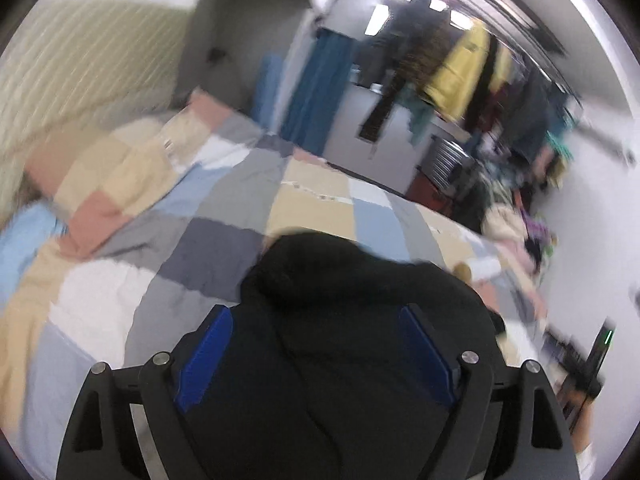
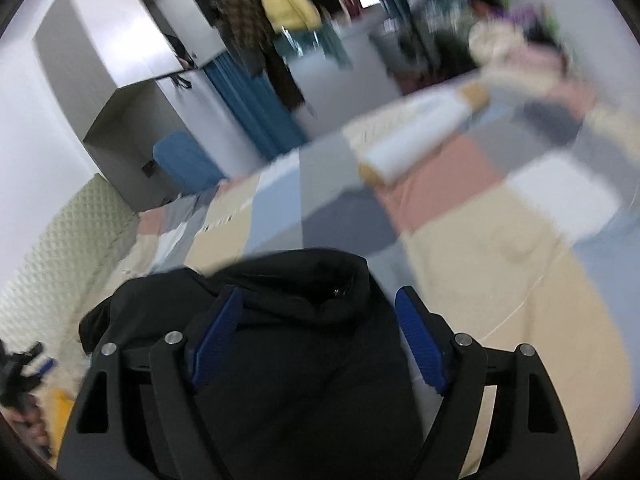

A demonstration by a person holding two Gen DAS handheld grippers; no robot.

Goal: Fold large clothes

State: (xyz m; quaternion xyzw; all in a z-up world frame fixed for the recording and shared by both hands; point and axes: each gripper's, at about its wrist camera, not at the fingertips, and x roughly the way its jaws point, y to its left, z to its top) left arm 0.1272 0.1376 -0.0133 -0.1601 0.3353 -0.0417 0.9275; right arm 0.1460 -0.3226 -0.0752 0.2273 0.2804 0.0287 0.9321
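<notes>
On the bed, both fingers (image 1: 424, 354) (image 2: 216, 330) gape (black garment (image 1: 340, 320) between).

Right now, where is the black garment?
In both wrist views the black garment lies bunched on the patchwork bedspread, low in the frame, between each open gripper's blue pads.

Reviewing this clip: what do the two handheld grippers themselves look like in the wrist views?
The left gripper and right gripper look alike: matte black angular linkage arms with round silver pivot pins, and flat fingers faced with ribbed blue pads. No cables, markings, hands or sleeves are visible.
</notes>
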